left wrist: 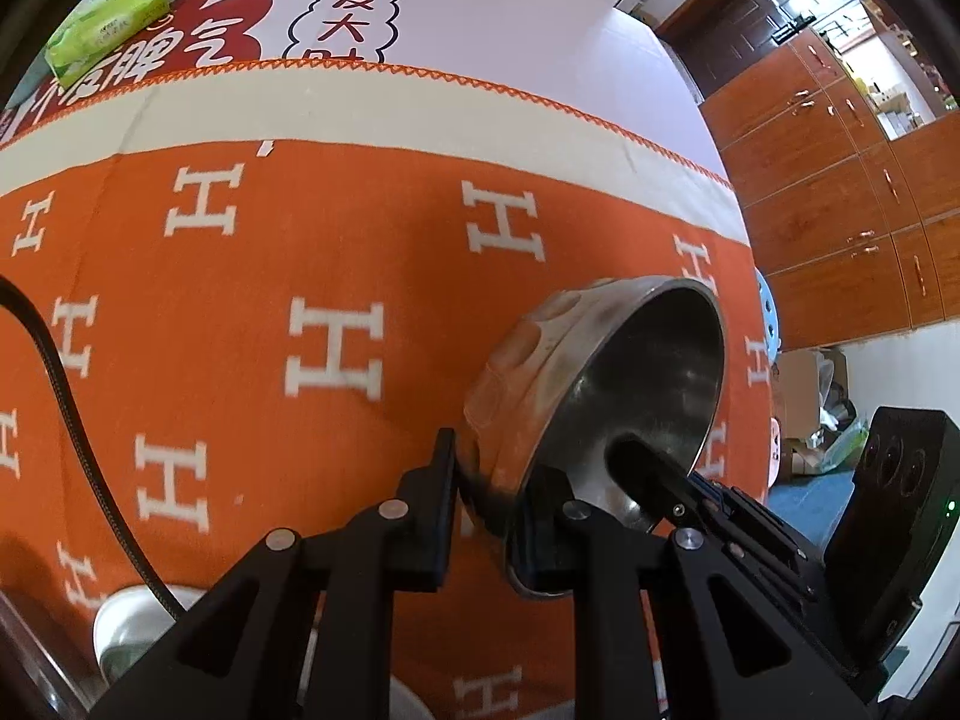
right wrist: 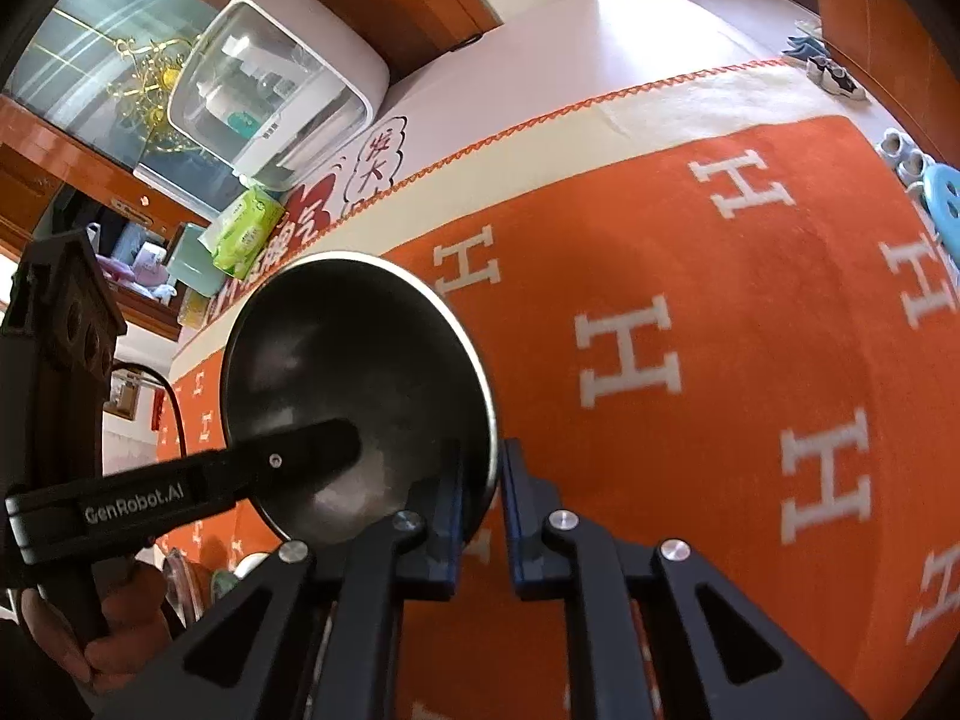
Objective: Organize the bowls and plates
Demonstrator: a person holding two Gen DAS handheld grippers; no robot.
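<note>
A steel bowl (left wrist: 630,372) hangs tilted above the orange cloth, its mouth turned to the right in the left wrist view. My left gripper (left wrist: 489,498) is shut on its near rim, one pad outside the wall and one inside. From the right, a finger (left wrist: 654,474) of the other gripper reaches into the bowl. In the right wrist view the same bowl (right wrist: 336,360) faces me. My right gripper (right wrist: 486,480) is shut on its right rim. The left gripper's finger (right wrist: 312,444) lies inside the bowl, with a hand (right wrist: 120,630) on that gripper's handle.
An orange cloth with white H marks (left wrist: 300,300) covers the table. A green tissue pack (right wrist: 246,228) and a white appliance (right wrist: 270,90) stand at the far edge. A white bowl (left wrist: 126,630) and a black cable (left wrist: 78,420) are near left. Wooden cabinets (left wrist: 840,210) stand beyond the table.
</note>
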